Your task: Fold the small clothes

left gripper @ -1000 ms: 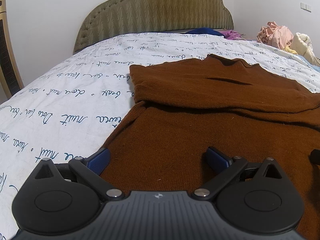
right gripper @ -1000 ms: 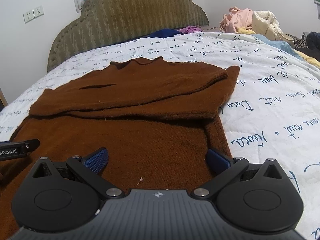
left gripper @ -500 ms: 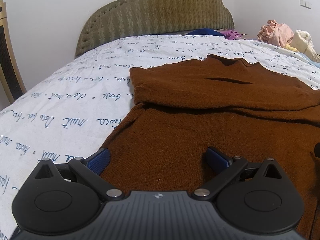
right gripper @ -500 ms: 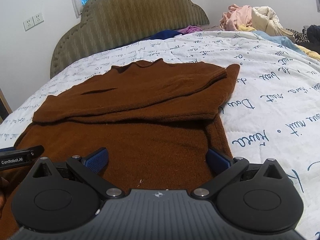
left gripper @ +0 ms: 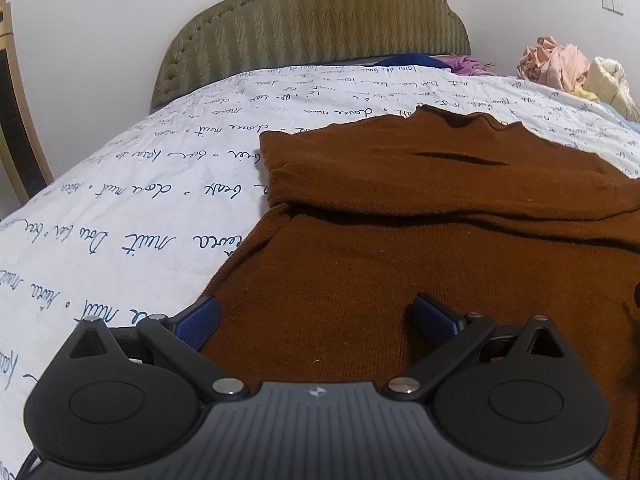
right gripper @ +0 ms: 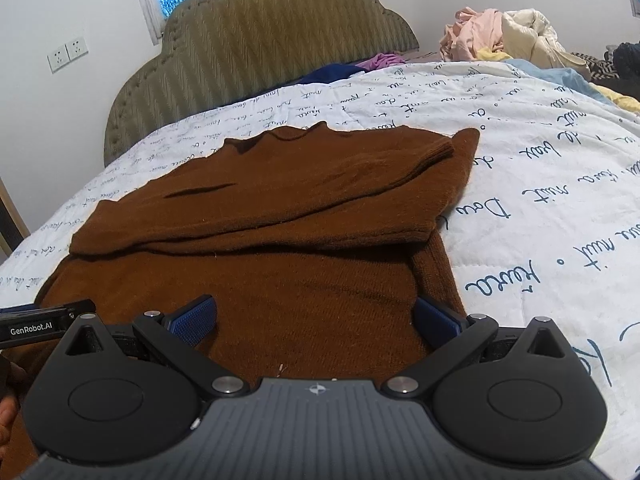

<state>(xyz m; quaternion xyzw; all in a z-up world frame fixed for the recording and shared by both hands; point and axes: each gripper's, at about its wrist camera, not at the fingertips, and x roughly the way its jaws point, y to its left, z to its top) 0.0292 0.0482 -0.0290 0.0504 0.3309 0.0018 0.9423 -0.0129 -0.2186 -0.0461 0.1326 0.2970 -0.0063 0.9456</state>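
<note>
A brown knit sweater [left gripper: 420, 216] lies flat on the bed, its sleeves folded across the chest; it also shows in the right wrist view [right gripper: 280, 220]. My left gripper [left gripper: 316, 316] is open and empty, low over the sweater's lower left edge, its left finger at the hem side. My right gripper [right gripper: 316, 316] is open and empty over the sweater's lower right edge, its right finger at the side seam. The left gripper's body [right gripper: 44, 324] shows at the left of the right wrist view.
The bed has a white quilt with blue script [left gripper: 120, 208] and a green padded headboard [left gripper: 312, 28]. A pile of pink and cream clothes [right gripper: 504, 36] lies at the far right. Blue and purple garments [left gripper: 424, 60] lie near the headboard. A wooden frame [left gripper: 16, 120] stands at the left.
Both grippers have tilted slightly, so the views have shifted a little downward over the sweater. The jaws stay open and the sweater has not moved.
</note>
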